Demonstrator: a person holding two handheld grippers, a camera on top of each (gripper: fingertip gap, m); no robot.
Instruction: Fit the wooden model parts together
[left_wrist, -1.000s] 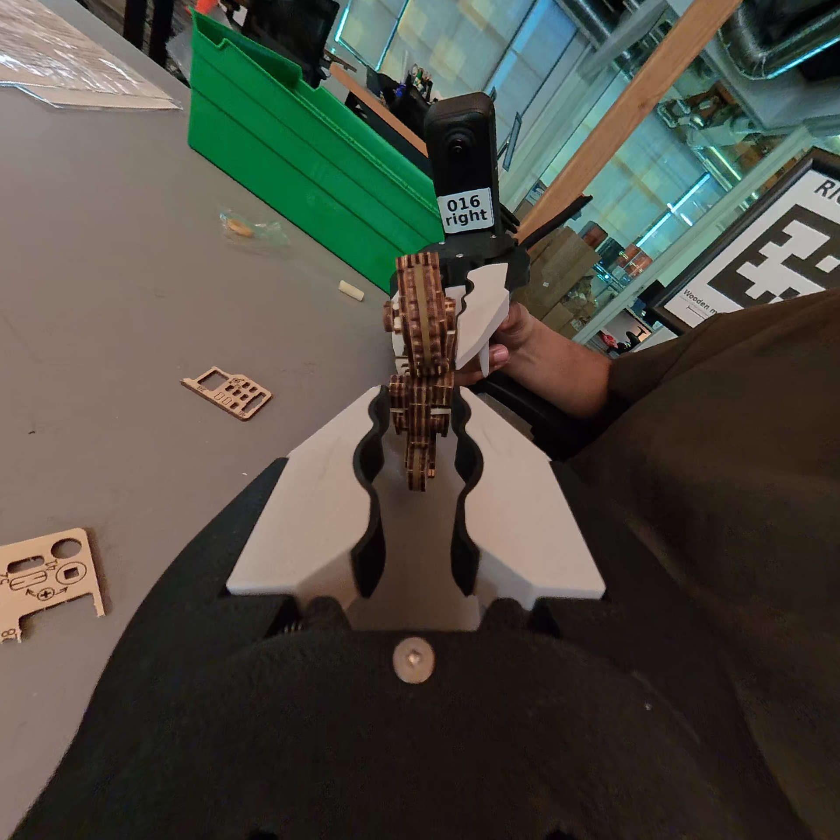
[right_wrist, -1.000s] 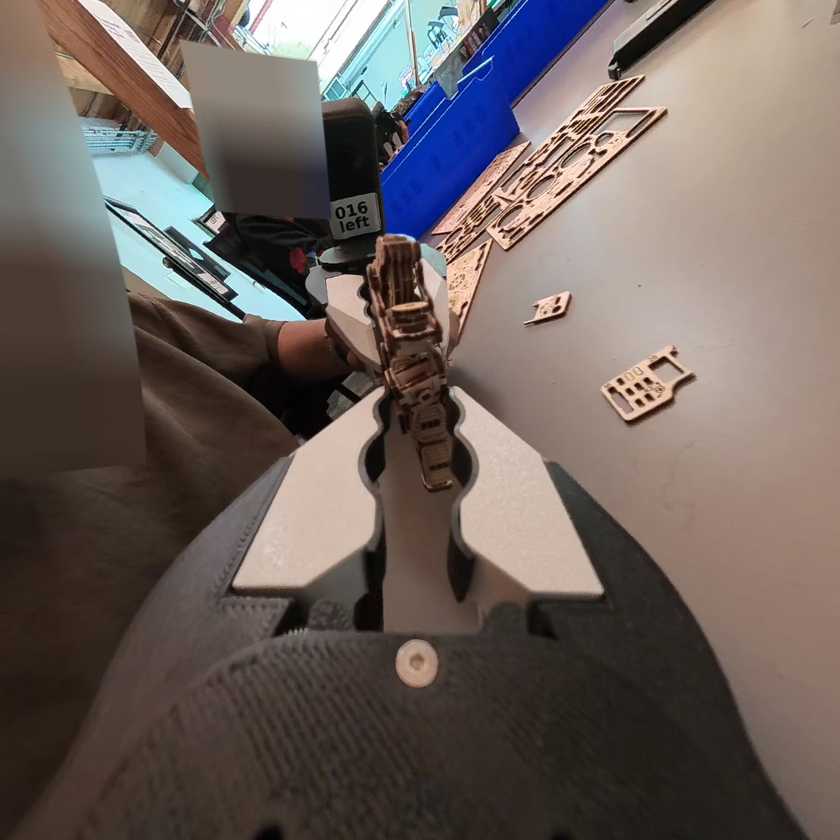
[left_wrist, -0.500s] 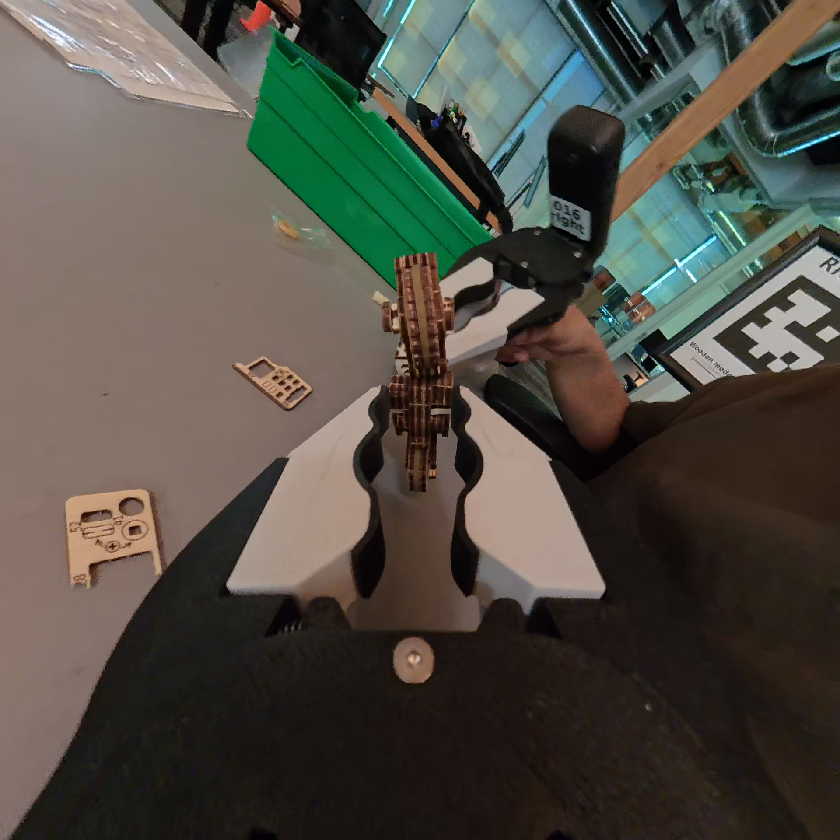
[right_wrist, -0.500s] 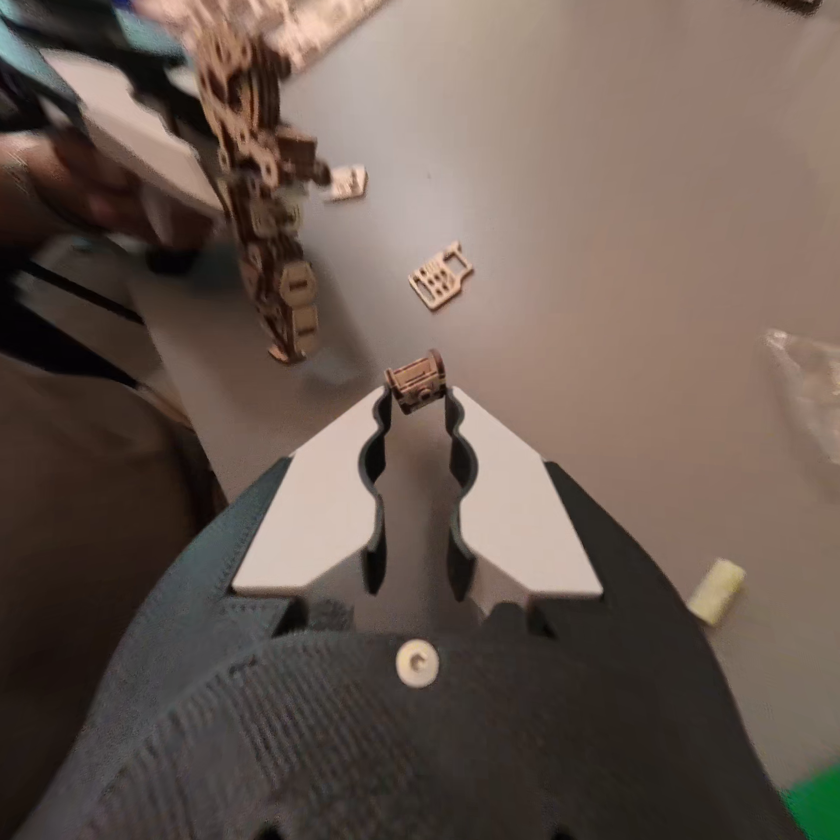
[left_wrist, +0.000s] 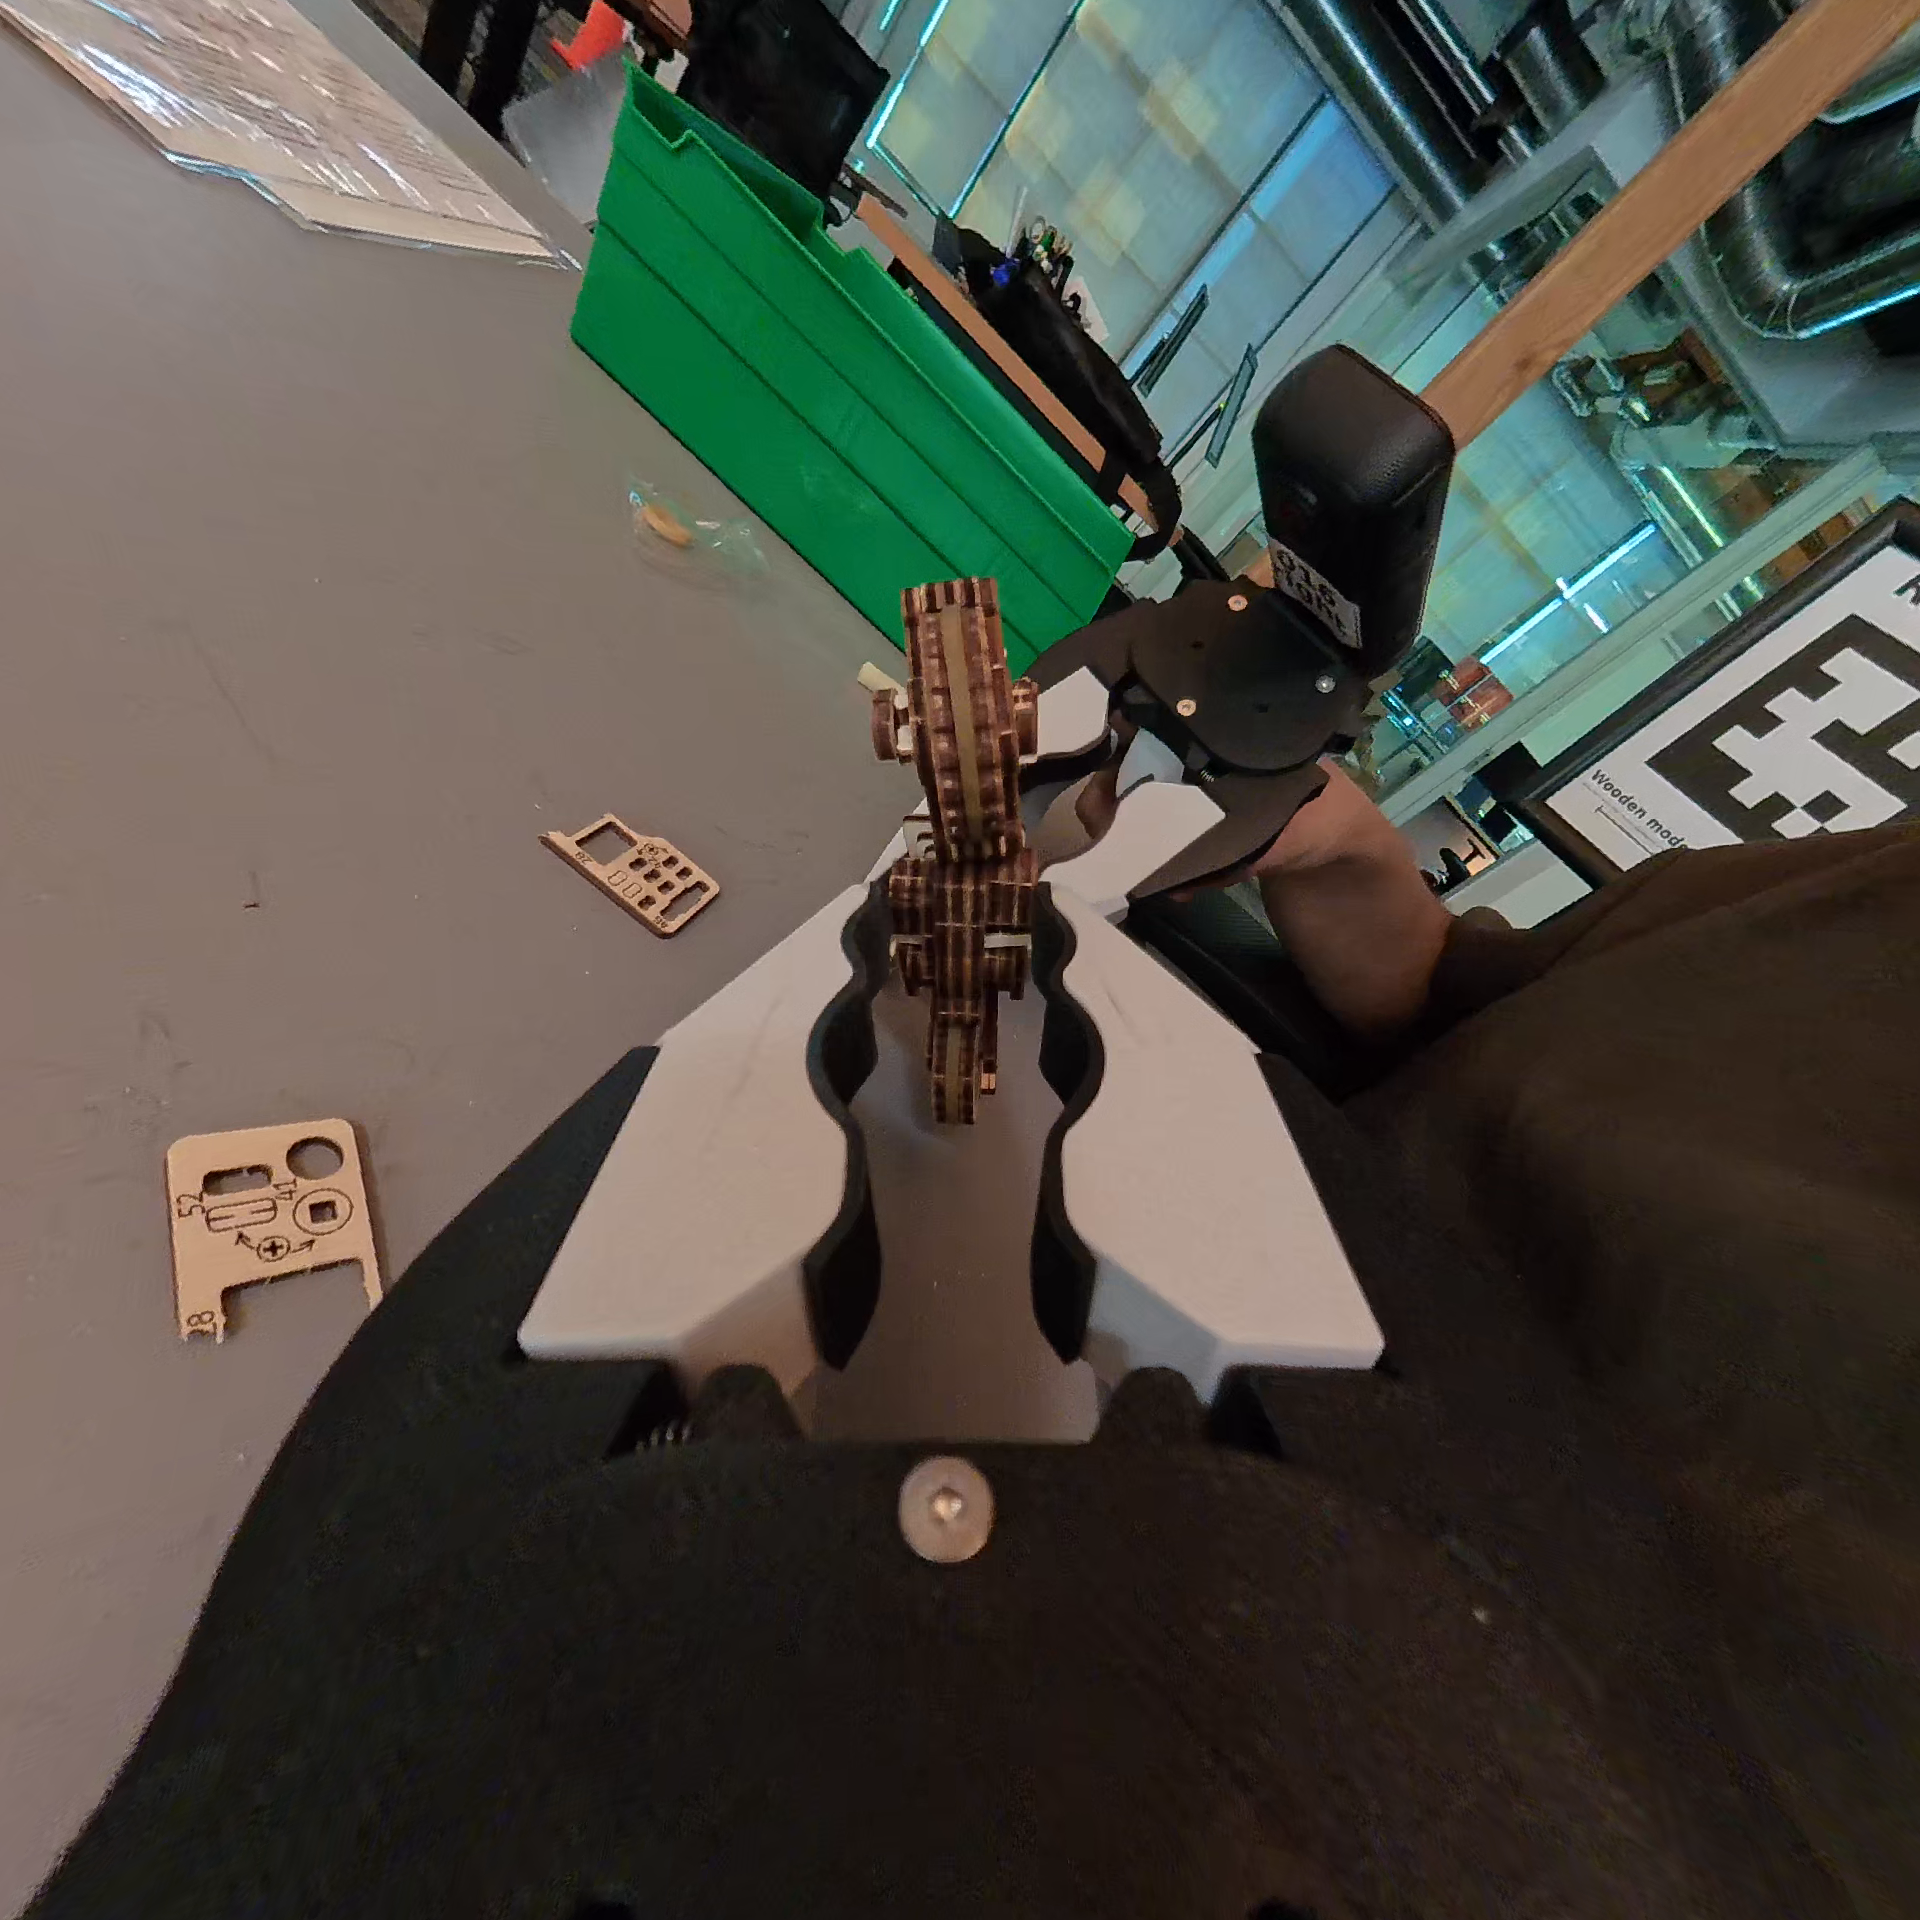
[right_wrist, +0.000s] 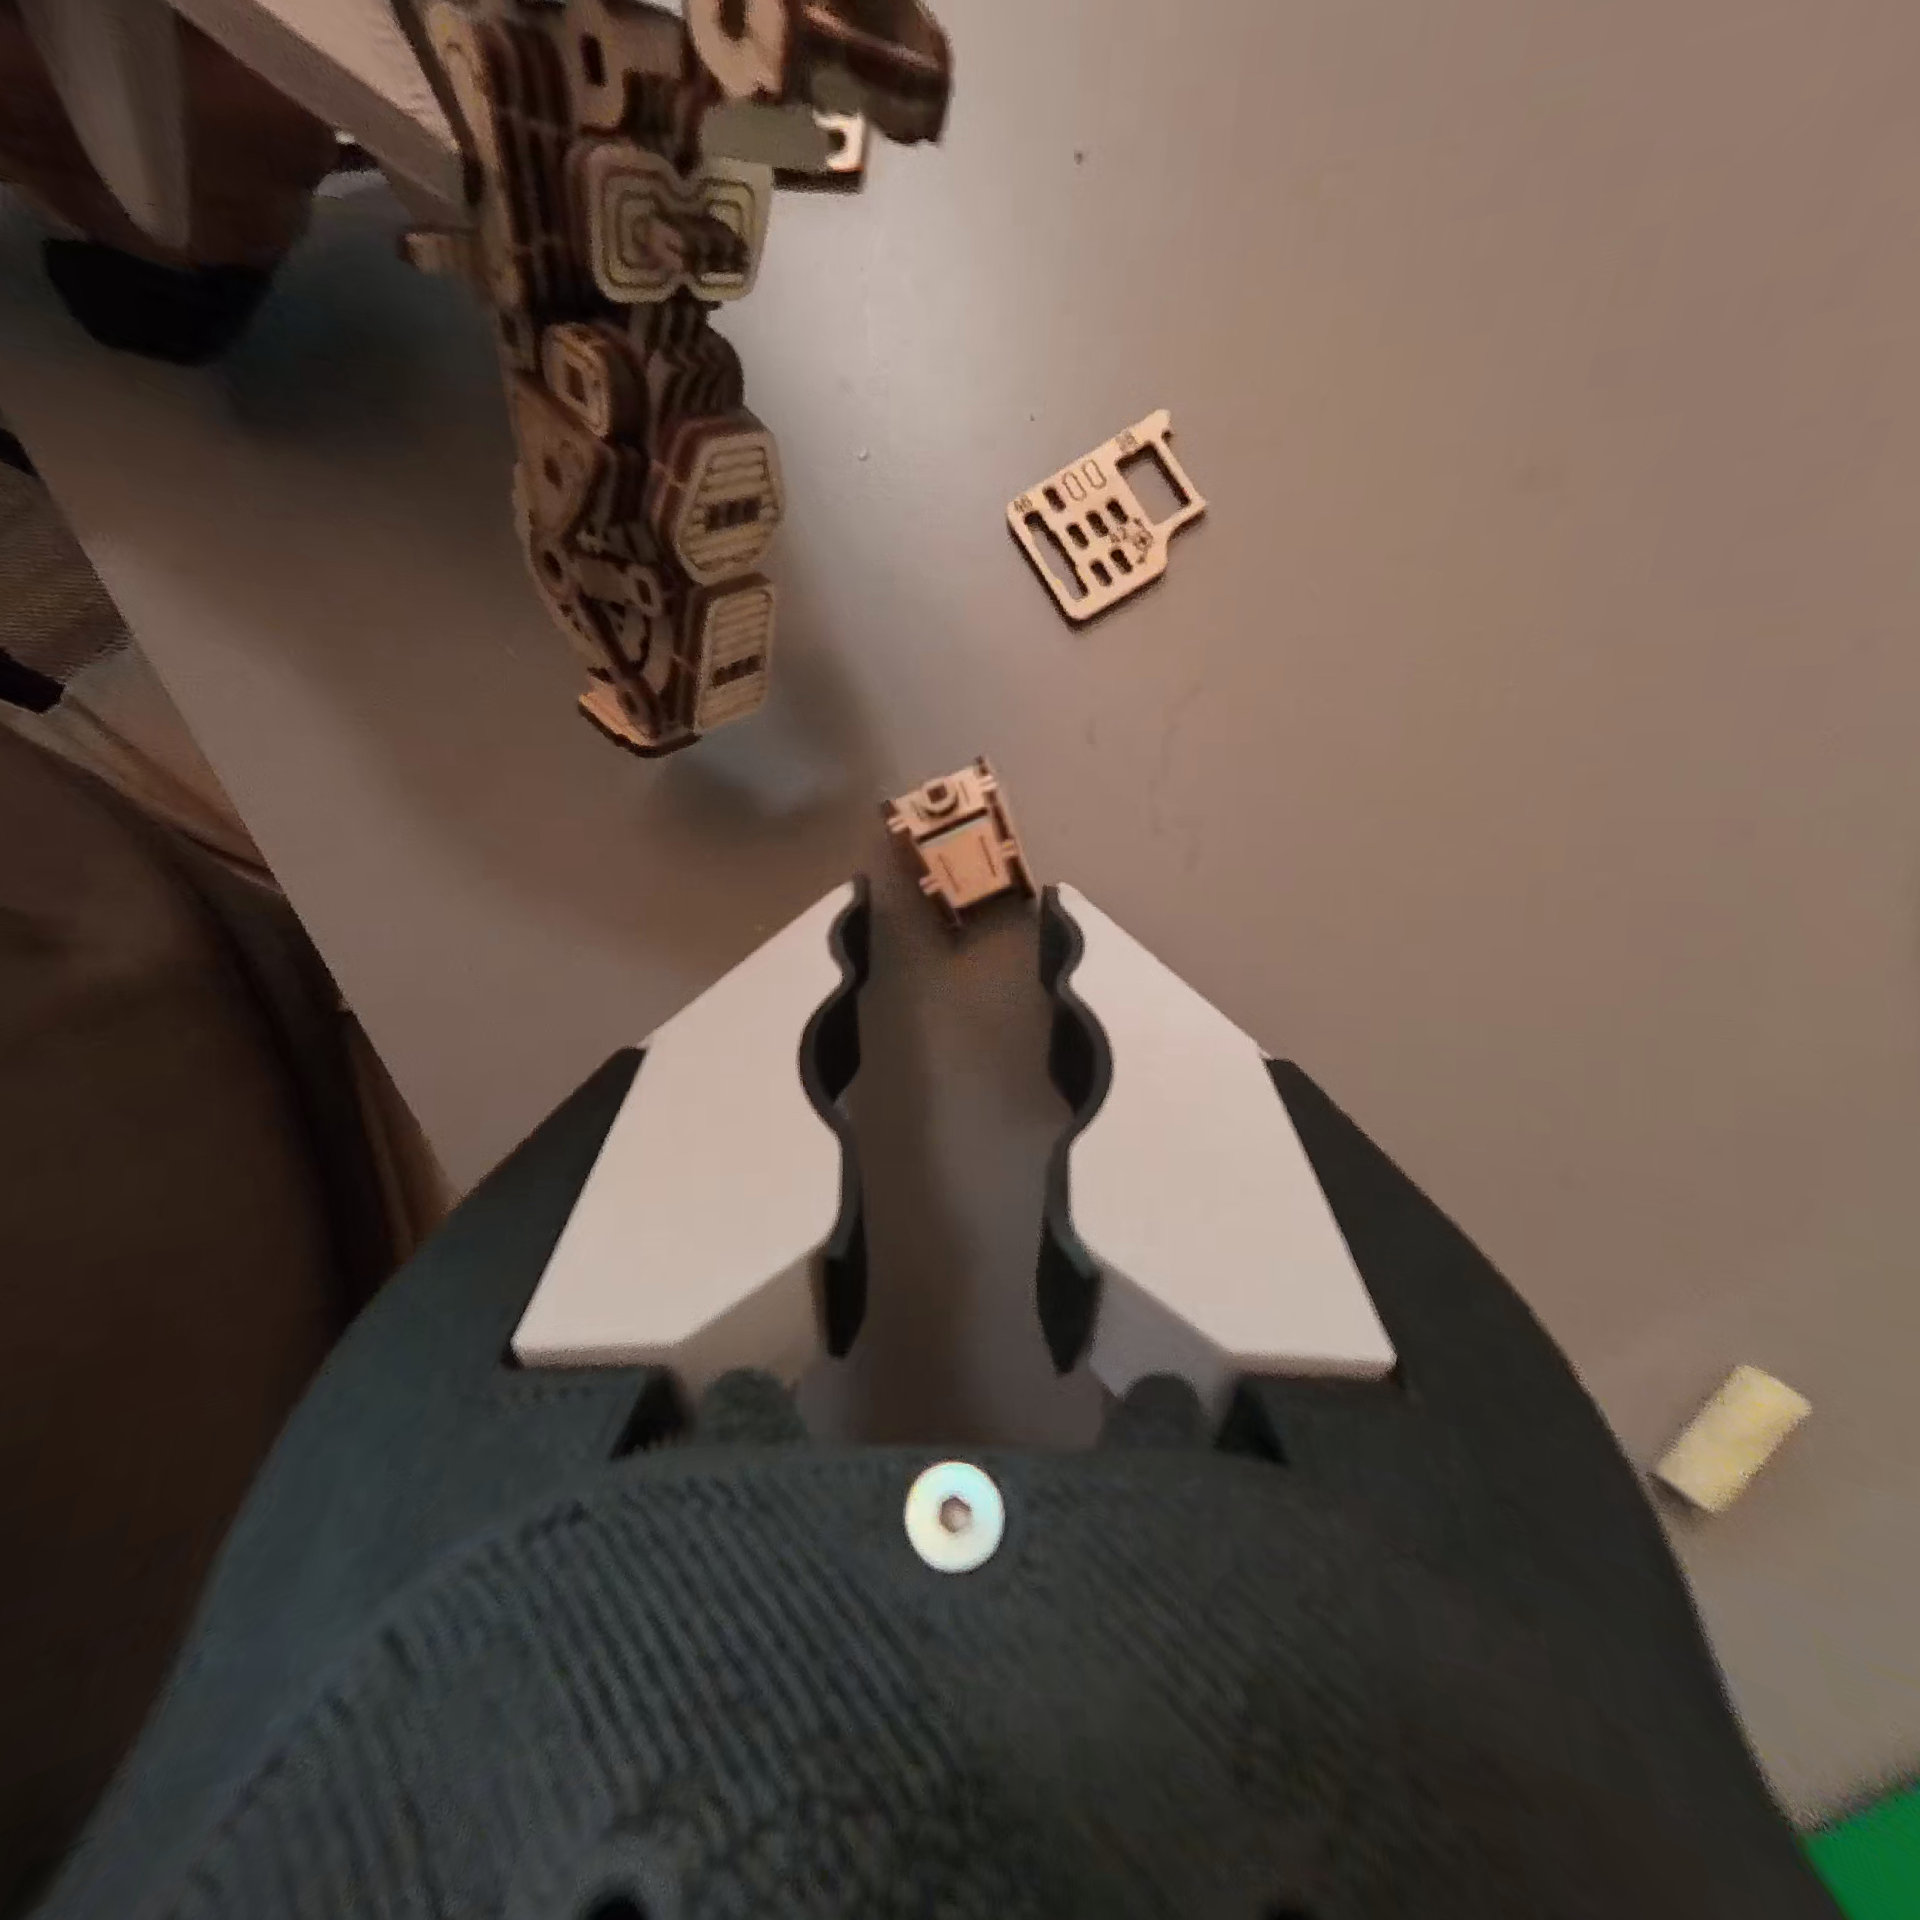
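Observation:
My left gripper (left_wrist: 961, 925) is shut on the layered wooden model (left_wrist: 961, 790) and holds it upright above the grey table. The same model hangs at the upper left of the right wrist view (right_wrist: 644, 468), next to a white left finger (right_wrist: 343, 125). My right gripper (right_wrist: 948, 899) is open and points down at the table. A small wooden part (right_wrist: 961, 847) lies on the table just beyond its fingertips, free of both. In the left wrist view the right gripper's black body (left_wrist: 1247, 686) sits behind and right of the model.
A green bin (left_wrist: 831, 416) stands at the back. Flat wooden offcuts (left_wrist: 634, 873) (left_wrist: 275, 1221) lie on the table; one also shows in the right wrist view (right_wrist: 1107, 514). A pale foam piece (right_wrist: 1730, 1449) lies at the right. A brown sleeve (left_wrist: 1610, 1143) fills the right side. Some 11 cm of space lies between my two pairs of fingers. To reach the pale foam piece (right_wrist: 1730, 1449) in a straight line is about 15 cm for my right fingers, about 25 cm for my left.
My right gripper let go of the model's lower end, swung down to the table with a small wooden part in its tips, then opened; the part now lies on the table. My left gripper kept its hold.

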